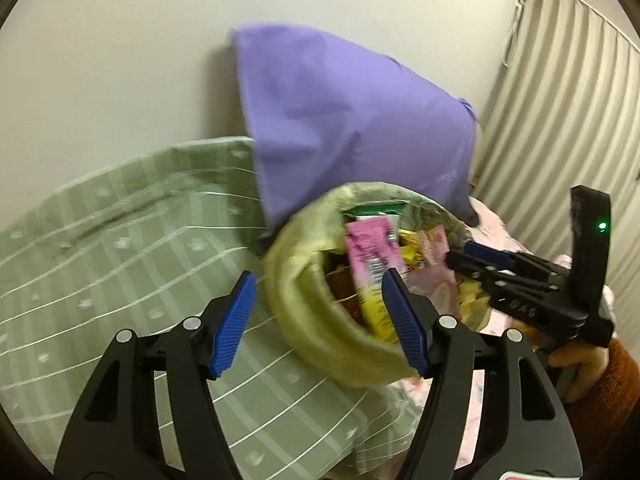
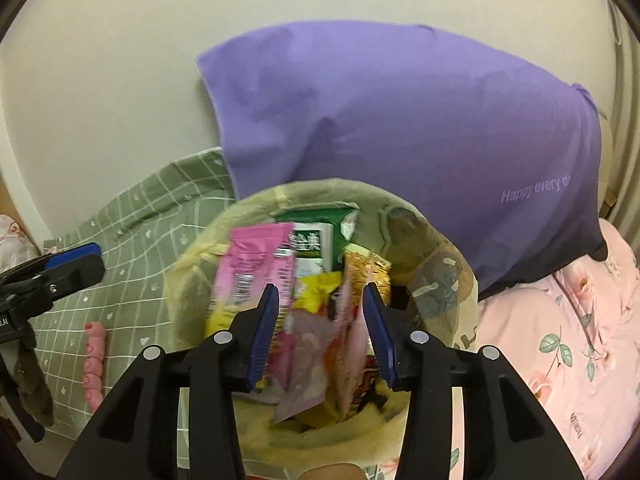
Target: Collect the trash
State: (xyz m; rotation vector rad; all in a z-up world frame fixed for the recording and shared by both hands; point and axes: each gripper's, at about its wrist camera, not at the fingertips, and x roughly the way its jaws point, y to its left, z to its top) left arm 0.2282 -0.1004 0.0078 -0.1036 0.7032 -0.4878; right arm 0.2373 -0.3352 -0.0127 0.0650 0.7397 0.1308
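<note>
Purple pillow [image 2: 400, 128] printed "Happy every d…", both tongs [image 1: 318, 320] [image 2: 320, 330] released above wrapper-filled bin [image 2: 192, 296]

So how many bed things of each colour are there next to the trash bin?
Purple pillow: 1
Green checked blanket: 1
Pink flowery sheet: 1
Total: 3

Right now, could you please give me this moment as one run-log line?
left tool: open, empty | right tool: open above trash bag | bag: full of wrappers | setting: green blanket, purple pillow
</note>
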